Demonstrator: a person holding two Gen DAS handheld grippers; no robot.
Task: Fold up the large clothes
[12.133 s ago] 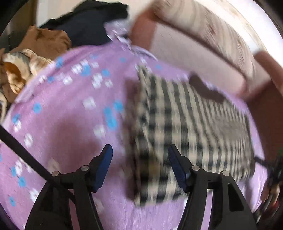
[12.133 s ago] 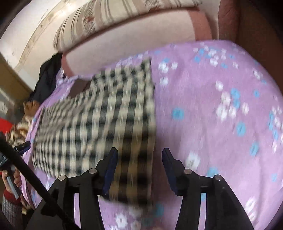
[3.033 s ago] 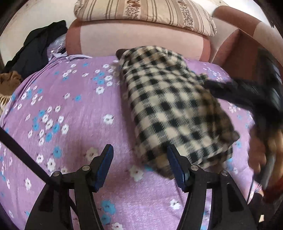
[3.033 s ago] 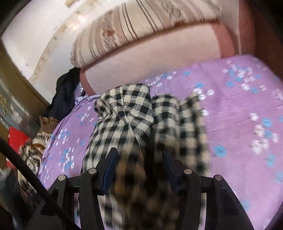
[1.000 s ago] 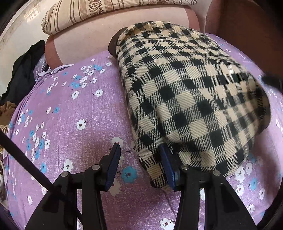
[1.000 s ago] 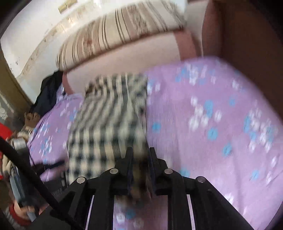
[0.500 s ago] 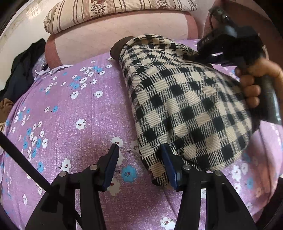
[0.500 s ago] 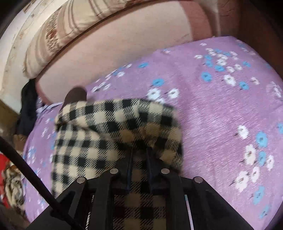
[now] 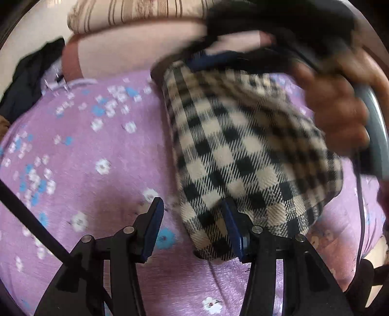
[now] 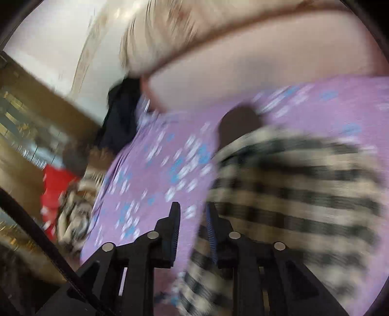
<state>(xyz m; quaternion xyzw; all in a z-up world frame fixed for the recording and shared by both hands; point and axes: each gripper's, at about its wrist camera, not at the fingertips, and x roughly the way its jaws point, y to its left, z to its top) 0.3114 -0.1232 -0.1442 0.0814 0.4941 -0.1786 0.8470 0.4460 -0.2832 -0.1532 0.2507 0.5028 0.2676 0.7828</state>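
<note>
A folded black-and-cream checked garment lies on the purple flowered bedspread. My left gripper stands open at the garment's near left corner. Its right finger touches the cloth edge and its left finger is clear of it. A hand holds my right gripper over the garment's far end, blurred by motion. In the right wrist view the right gripper has its jaws opening, with only bedspread showing between them. There the garment lies just right of the fingers.
A striped pillow rests on a pink bolster along the far side of the bed. Dark clothes are heaped at the far left. Beyond the bed's left edge are a red item and a patterned cloth.
The right gripper has let go of the checked cloth, swung left to the garment's far end, and its jaws have parted. The left gripper has hardly moved.
</note>
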